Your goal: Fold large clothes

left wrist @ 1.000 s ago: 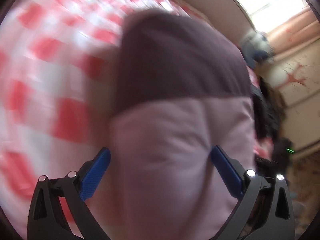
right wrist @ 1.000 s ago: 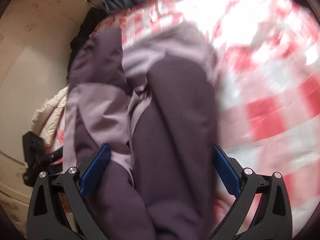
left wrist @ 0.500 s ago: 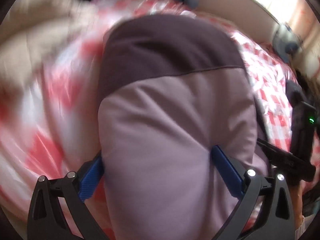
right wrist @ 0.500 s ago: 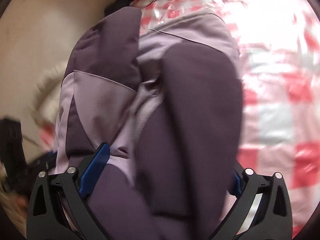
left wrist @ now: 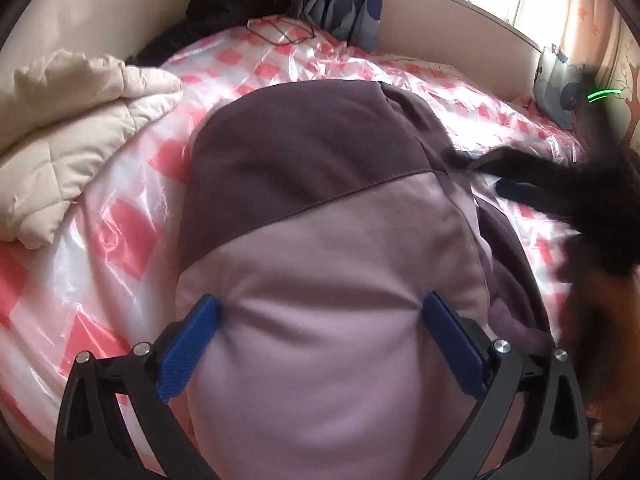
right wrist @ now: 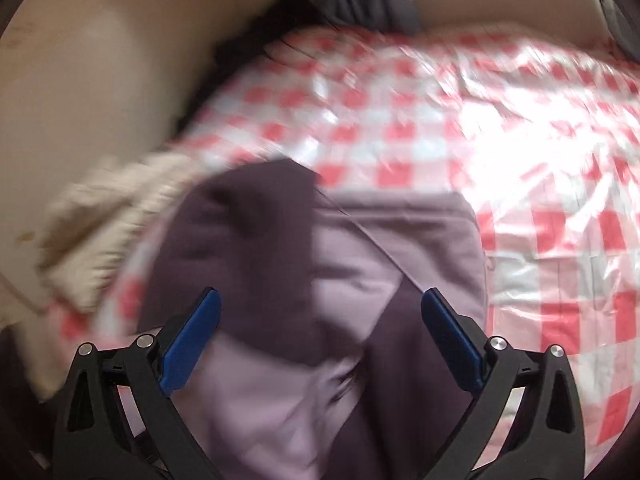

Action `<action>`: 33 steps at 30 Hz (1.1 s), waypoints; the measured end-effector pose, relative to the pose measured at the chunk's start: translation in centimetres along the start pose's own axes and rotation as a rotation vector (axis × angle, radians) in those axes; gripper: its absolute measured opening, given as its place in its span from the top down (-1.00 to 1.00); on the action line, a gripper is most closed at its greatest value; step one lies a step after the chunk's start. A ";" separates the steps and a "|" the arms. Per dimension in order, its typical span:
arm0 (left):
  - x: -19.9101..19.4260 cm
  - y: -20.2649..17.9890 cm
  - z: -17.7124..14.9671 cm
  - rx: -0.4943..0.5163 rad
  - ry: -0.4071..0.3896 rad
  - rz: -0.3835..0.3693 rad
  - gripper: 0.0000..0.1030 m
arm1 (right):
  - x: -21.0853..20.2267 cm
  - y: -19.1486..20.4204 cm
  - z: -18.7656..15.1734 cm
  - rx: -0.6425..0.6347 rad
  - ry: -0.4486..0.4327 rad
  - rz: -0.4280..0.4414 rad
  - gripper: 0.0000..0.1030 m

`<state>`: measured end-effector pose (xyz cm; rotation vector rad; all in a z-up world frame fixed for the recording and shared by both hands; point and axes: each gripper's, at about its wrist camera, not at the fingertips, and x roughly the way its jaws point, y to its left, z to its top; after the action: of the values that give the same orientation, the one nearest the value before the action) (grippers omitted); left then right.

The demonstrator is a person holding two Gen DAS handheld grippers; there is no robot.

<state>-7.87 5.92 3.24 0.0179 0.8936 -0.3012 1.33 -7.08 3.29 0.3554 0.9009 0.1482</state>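
Cream quilted duvet (left wrist: 76, 120), bunched at the far left edge of the bed, apart from the work.

Red-and-white checked bed cover under clear crinkled plastic sheeting (left wrist: 120, 220): glossy, full of glare. Judgement: low friction, so cloth will slide on it rather than stay put when tugged.

Two-tone garment of thick soft fabric, dark plum above and pale lilac below (left wrist: 320, 240), lies in the middle of the bed, already doubled over into a rounded bundle. Folds bulge instead of creasing flat, so it reads as heavy fleece or sweatshirt knit: limp, bulky, not fragile. A loose dark part trails off the right side.

Left gripper (left wrist: 320, 328): blue pads spread wide either side of the lilac panel, fabric puckered between them. The jaws are parted, not pinched; whether the pads press the cloth is unclear.

Right gripper (right wrist: 320, 320): jaws likewise spread wide over the plum and lilac layers, gripping nothing. This view is motion-blurred. In the left view it shows as a dark smear at the garment's right edge.

Handling judgement: 1 thin pinch will likely slip off so thick a stack. Take hems or seam edges, 2 grippers well apart, and lift rather than drag on the plastic.
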 end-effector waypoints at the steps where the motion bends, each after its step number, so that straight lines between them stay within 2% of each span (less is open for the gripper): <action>1: -0.2 0.4 -0.4 0.000 -0.009 -0.028 -0.89 | 2.9 -2.0 -0.9 0.053 0.028 0.047 -0.89; 2: 0.0 -0.3 -0.5 0.035 -0.014 -0.043 -0.89 | 4.2 -3.9 -1.5 0.112 0.029 0.082 -0.89; 4: 0.4 -1.3 -0.9 0.091 -0.002 0.018 -0.90 | 4.2 -4.5 -1.1 0.095 0.046 0.060 -0.87; 5: 0.5 -1.4 -0.9 0.088 0.008 0.032 -0.90 | 4.2 -3.9 -0.8 0.063 0.064 0.042 -0.87; 7: -0.5 -0.6 -0.6 0.041 0.031 0.012 -0.89 | 2.3 -3.7 -0.4 0.061 0.079 0.027 -0.87; 8: -1.6 0.3 -0.7 -0.012 0.035 -0.011 -0.89 | 0.1 -3.1 -0.6 0.054 0.044 0.019 -0.87; 9: -2.4 1.0 -1.1 -0.039 0.025 -0.017 -0.89 | -2.1 -1.9 -2.2 0.028 0.000 0.031 -0.87; 10: -3.2 1.7 -1.6 -0.057 0.016 -0.009 -0.89 | -4.7 -0.5 -4.0 -0.014 -0.057 0.052 -0.86; 12: -3.6 3.0 -2.8 -0.069 0.041 0.009 -0.89 | -9.1 1.3 -7.7 -0.093 -0.144 0.037 -0.86; 13: -3.2 3.4 -3.4 -0.077 0.066 0.002 -0.89 | -9.7 1.8 -9.9 -0.130 -0.125 0.011 -0.86; 14: -2.5 4.0 -4.2 -0.098 0.095 -0.020 -0.90 | -8.8 2.1 -12.1 -0.174 -0.060 -0.057 -0.86; 15: -2.4 4.0 -5.1 -0.114 0.113 -0.034 -0.90 | -7.0 1.8 -13.1 -0.198 -0.005 -0.077 -0.86; 16: -1.9 4.2 -5.6 -0.122 0.146 -0.045 -0.89 | -5.6 0.9 -14.3 -0.187 0.034 -0.060 -0.87; 18: -2.3 3.9 -6.2 -0.119 0.160 -0.041 -0.89 | -4.9 -1.5 -14.7 -0.038 0.101 0.028 -0.87; 19: -3.2 3.7 -6.4 -0.115 0.146 -0.030 -0.89 | -5.7 -1.6 -14.5 -0.015 0.100 0.024 -0.87; 21: -4.6 3.2 -6.6 -0.094 0.131 -0.013 -0.89 | -8.5 -0.2 -14.2 -0.070 0.028 -0.045 -0.87; 23: -5.4 3.0 -6.8 -0.085 0.130 0.011 -0.89 | -10.7 1.0 -14.4 -0.103 -0.008 -0.060 -0.87; 26: -6.0 3.0 -7.0 -0.092 0.158 0.040 -0.89 | -12.8 2.1 -15.6 -0.115 0.008 -0.071 -0.87; 29: -7.8 2.6 -7.2 -0.086 0.126 0.069 -0.89 | -14.0 2.3 -15.7 -0.080 0.047 -0.101 -0.87; 32: -9.0 1.8 -7.3 -0.070 0.100 0.114 -0.89 | -15.0 3.3 -15.6 -0.109 0.025 -0.160 -0.87; 33: -9.4 1.4 -7.4 -0.068 0.092 0.127 -0.89 | -15.4 3.3 -15.8 -0.109 0.030 -0.154 -0.87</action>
<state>-18.69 10.69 5.62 0.0261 0.9893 -0.1523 -20.52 -4.43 6.89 0.1815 0.9422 0.0603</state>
